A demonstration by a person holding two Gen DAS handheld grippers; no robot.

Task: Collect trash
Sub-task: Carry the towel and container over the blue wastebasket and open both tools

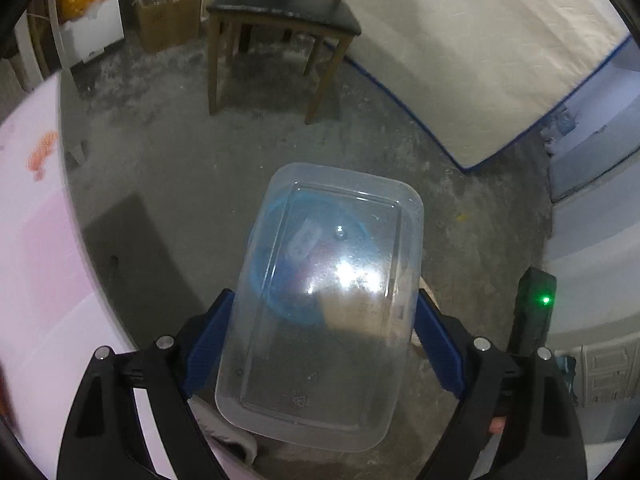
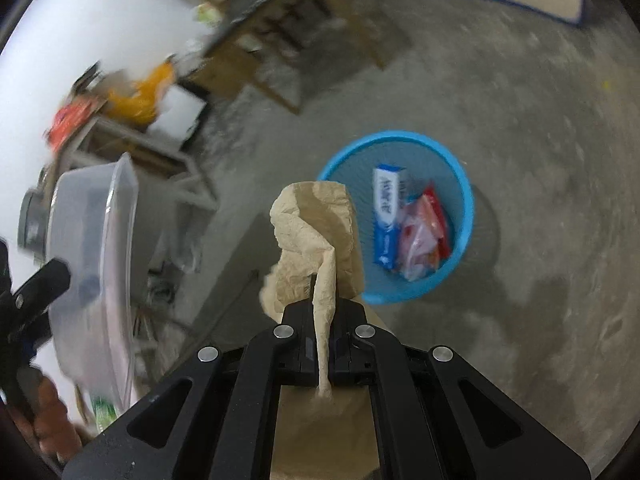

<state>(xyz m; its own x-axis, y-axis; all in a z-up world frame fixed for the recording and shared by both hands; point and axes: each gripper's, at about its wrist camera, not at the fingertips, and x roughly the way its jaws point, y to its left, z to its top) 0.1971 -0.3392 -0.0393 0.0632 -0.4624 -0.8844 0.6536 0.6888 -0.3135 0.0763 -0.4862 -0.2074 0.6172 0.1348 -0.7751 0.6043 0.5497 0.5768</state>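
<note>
The left gripper (image 1: 320, 336) spreads its blue fingers (image 1: 208, 344) wide around a clear container (image 1: 320, 304); the right gripper (image 2: 324, 344) (jaws nearly together) pinches a brown paper napkin (image 2: 316, 240).

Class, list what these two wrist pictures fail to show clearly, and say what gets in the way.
- Left wrist: blue bin, only a haze through the clear plastic container.
- Right wrist: the bin's near rim, hidden by the brown paper.
- Right wrist: the shelf clutter, motion-blurred.
- Right wrist: toothpaste box lettering, too small.
</note>
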